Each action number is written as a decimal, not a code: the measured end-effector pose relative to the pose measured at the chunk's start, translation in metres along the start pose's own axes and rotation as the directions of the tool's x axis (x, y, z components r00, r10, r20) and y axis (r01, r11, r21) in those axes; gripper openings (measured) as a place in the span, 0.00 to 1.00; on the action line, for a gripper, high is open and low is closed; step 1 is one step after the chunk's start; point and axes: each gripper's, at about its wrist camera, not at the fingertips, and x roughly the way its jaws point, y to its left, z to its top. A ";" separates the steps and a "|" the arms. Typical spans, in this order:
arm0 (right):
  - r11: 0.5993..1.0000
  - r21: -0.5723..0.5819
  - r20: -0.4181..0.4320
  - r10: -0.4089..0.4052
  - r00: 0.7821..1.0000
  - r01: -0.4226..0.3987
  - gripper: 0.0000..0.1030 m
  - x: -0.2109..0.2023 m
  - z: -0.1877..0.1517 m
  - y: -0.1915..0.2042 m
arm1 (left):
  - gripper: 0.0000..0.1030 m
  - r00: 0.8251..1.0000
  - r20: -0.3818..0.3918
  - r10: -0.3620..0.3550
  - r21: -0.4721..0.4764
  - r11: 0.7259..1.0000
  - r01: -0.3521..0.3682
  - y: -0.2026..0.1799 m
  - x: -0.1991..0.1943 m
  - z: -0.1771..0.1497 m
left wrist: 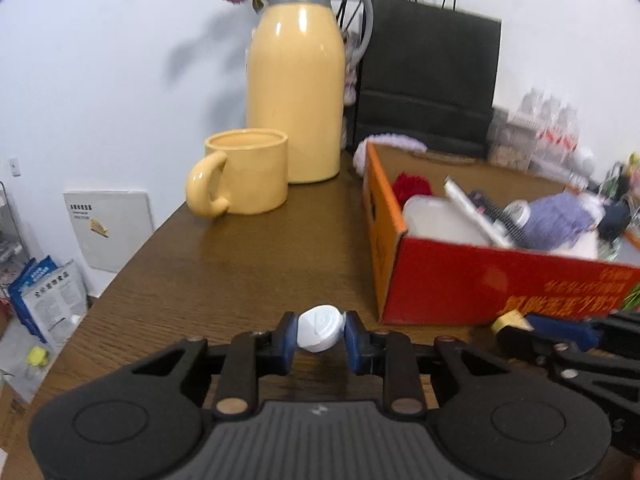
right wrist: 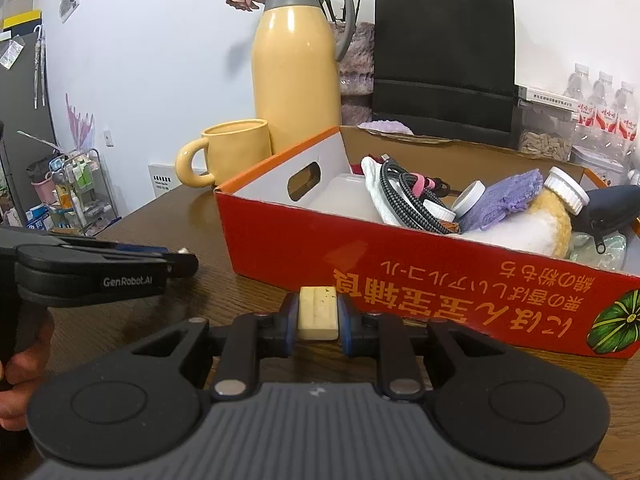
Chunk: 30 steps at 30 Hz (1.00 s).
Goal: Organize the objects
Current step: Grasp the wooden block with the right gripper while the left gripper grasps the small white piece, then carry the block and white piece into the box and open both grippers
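Observation:
My left gripper (left wrist: pixel 321 334) is shut on a small white rounded plastic case (left wrist: pixel 320 327), just above the brown table left of the red cardboard box (left wrist: pixel 496 276). My right gripper (right wrist: pixel 318 314) is shut on a cream rectangular block (right wrist: pixel 318 312), close in front of the red box (right wrist: pixel 360 256). The box holds several items: a braided cable (right wrist: pixel 404 196), a purple cloth (right wrist: pixel 508 196), white lids, a plush toy and a clear container. In the right wrist view the left gripper (right wrist: pixel 182 258) shows at the left edge, and a hand (right wrist: pixel 16 364) grips its handle.
A yellow thermos jug (left wrist: pixel 296 84) and a yellow mug (left wrist: pixel 244 172) stand at the back of the table (left wrist: pixel 240 264). A black paper bag (left wrist: pixel 432 76) stands behind the box. Water bottles (right wrist: pixel 604 108) and a jar sit at the back right. The table's left edge drops to floor clutter.

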 end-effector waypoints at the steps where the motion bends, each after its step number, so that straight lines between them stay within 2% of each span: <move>1: 1.000 -0.001 0.008 0.004 1.000 -0.004 0.21 -0.001 0.000 0.000 | 0.23 1.000 0.010 -0.003 -0.007 1.000 0.003 0.000 -0.003 0.000; 9: 1.000 0.006 0.102 0.012 0.995 -0.013 0.21 -0.022 0.003 -0.005 | 0.23 0.994 0.104 -0.026 -0.045 0.998 0.031 -0.008 -0.034 0.007; 15: 1.000 0.027 0.186 -0.012 0.983 0.008 0.21 -0.042 0.014 -0.023 | 0.23 0.986 0.151 -0.066 -0.017 0.997 0.070 -0.031 -0.043 0.029; 23: 0.997 0.004 0.226 -0.073 0.971 0.074 0.21 -0.039 0.036 -0.051 | 0.23 0.984 0.167 -0.066 -0.011 0.998 0.069 -0.064 -0.023 0.060; 30: 0.995 0.034 0.270 -0.098 0.958 0.092 0.21 -0.024 0.053 -0.077 | 0.23 0.980 0.184 -0.076 -0.013 0.997 0.080 -0.089 0.002 0.079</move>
